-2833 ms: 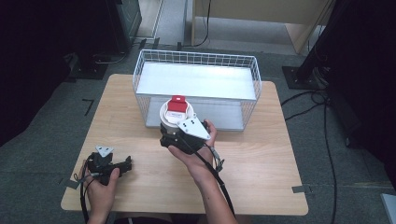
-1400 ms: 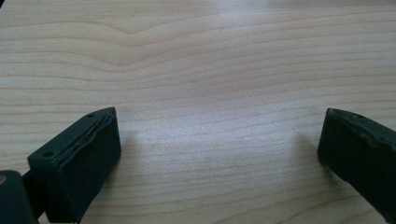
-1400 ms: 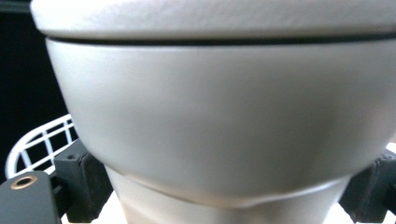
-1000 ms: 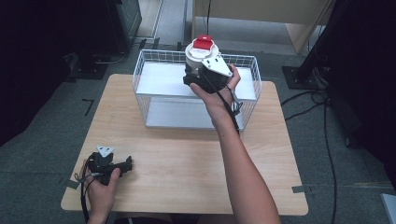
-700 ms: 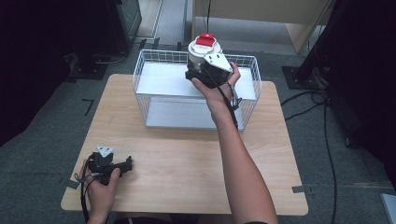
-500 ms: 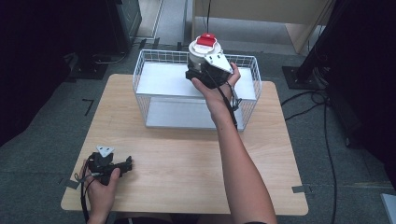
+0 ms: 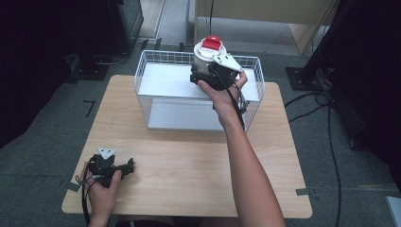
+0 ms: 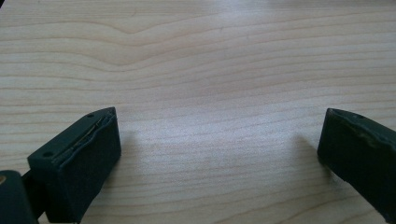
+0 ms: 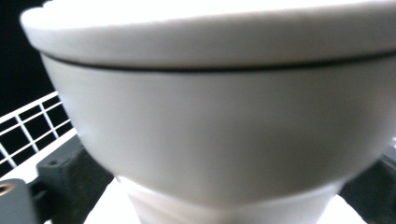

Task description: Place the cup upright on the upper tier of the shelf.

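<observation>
Since the white lidded pot left the tabletop moments ago, we now have it over the wire basket, near the far rim, with our right gripper clamped on its narrow base (the red knob on top faces up). It has hardly moved lately, so lowering seems next. Our left gripper rests spread wide on the wooden table.

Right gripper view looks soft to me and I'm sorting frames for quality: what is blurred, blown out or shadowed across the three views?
Right gripper view: the white container is close and blurred, its top blown out. Left gripper view: table grain sharp, soft shadows beside both jaws. High view: evenly lit table, dark surroundings.
</observation>
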`<state>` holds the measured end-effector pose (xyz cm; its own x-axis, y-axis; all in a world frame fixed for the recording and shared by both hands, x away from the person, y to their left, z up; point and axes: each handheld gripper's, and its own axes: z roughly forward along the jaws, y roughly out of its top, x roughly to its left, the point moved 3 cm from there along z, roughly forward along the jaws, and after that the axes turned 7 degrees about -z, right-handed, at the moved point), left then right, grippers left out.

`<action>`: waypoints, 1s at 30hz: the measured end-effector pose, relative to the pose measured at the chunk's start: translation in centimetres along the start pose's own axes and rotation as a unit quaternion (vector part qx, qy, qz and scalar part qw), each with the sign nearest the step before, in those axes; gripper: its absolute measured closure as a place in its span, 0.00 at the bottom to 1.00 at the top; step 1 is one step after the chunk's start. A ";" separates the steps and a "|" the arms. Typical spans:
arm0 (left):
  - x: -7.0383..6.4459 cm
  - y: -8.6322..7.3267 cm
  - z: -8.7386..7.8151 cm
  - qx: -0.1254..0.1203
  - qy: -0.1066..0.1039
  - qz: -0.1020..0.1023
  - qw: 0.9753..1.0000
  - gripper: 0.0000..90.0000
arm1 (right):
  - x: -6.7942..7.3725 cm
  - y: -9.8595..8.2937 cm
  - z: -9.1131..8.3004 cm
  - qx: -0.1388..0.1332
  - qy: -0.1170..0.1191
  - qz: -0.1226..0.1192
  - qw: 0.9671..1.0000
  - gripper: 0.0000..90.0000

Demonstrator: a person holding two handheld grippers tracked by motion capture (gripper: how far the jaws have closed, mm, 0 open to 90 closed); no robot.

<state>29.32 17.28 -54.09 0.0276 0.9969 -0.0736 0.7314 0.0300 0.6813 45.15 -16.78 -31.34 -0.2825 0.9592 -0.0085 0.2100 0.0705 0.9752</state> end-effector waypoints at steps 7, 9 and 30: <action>0.0 0.0 0.0 0.000 0.000 0.000 1.000 0.00 | -0.2 -0.4 -0.4 0.004 -0.001 -0.005 1.000 0.00; 0.0 0.0 0.0 0.000 0.000 0.000 1.000 0.00 | -0.2 -0.5 -0.5 0.004 0.001 -0.007 1.000 0.00; 0.0 0.0 0.0 0.001 0.000 0.001 1.000 0.00 | -1.5 -3.7 -5.4 0.011 0.006 -0.005 1.000 0.00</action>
<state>29.31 17.29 -54.09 0.0286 0.9970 -0.0724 0.7325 0.0284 0.6802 39.70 -19.98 -33.76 -0.2962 0.9550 -0.0148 0.2270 0.0854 0.9701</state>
